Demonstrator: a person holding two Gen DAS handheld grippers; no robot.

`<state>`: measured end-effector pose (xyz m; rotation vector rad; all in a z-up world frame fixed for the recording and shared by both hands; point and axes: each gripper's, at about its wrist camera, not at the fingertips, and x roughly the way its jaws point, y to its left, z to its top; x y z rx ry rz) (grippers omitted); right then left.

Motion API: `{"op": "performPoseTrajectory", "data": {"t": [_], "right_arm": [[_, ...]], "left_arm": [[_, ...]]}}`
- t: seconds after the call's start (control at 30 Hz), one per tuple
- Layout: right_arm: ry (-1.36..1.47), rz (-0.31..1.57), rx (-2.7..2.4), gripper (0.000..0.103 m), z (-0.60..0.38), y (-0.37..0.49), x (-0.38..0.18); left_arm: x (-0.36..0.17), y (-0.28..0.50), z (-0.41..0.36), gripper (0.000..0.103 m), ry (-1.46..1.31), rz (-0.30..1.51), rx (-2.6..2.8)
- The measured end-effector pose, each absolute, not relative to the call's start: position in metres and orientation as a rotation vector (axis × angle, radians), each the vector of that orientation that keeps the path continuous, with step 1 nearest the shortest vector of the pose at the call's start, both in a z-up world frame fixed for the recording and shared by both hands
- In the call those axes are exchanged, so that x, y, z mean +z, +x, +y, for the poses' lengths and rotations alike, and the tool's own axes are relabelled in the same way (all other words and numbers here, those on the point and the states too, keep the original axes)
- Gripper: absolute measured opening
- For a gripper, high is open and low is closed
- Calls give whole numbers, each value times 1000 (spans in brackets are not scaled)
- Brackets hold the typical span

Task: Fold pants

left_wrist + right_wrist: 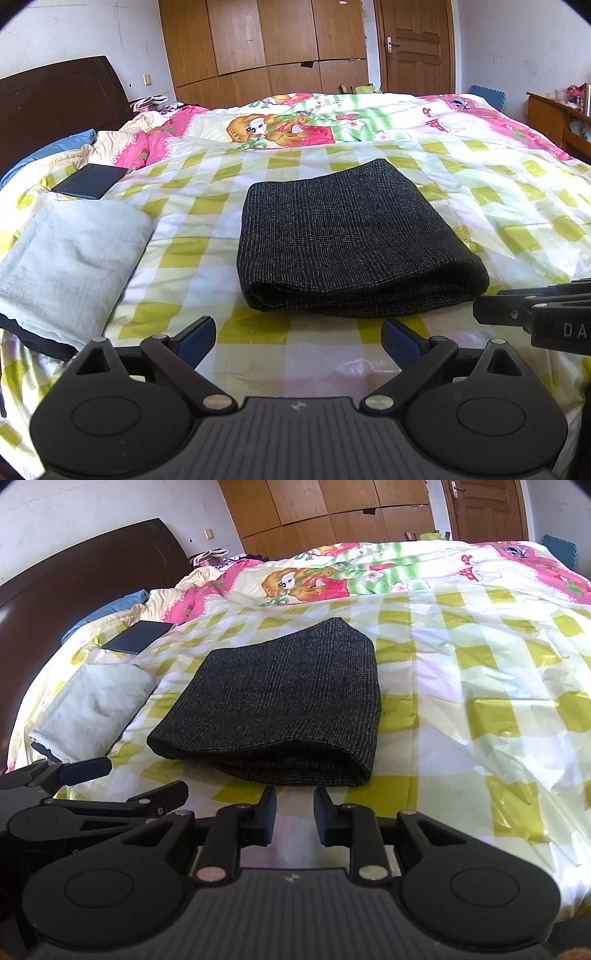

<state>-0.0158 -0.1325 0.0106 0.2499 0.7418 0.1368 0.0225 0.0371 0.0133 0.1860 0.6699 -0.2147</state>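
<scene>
Both jaws stood apart and empty: left gripper [298, 338] wide, right gripper [294, 814] narrower. Straight ahead on the checked bedspread [480, 192] lay the folded pants [351, 240], fold edge toward them, both about equally near.

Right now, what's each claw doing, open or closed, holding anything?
Left claw: open wide, holding nothing.
Right claw: open with a narrower gap, holding nothing, just short of the folded pants.

The only readable lettering is "DA", cut off at the edge, on the right gripper [517, 314].
</scene>
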Motion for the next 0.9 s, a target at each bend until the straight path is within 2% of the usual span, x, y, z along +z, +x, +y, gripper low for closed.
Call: {"op": "performPoseTrajectory", "data": {"t": [0.9], "right_arm": [[246,782,128,25,-131,-18,0]], "left_arm": [[9,15,40,103,184,681,-203]]}}
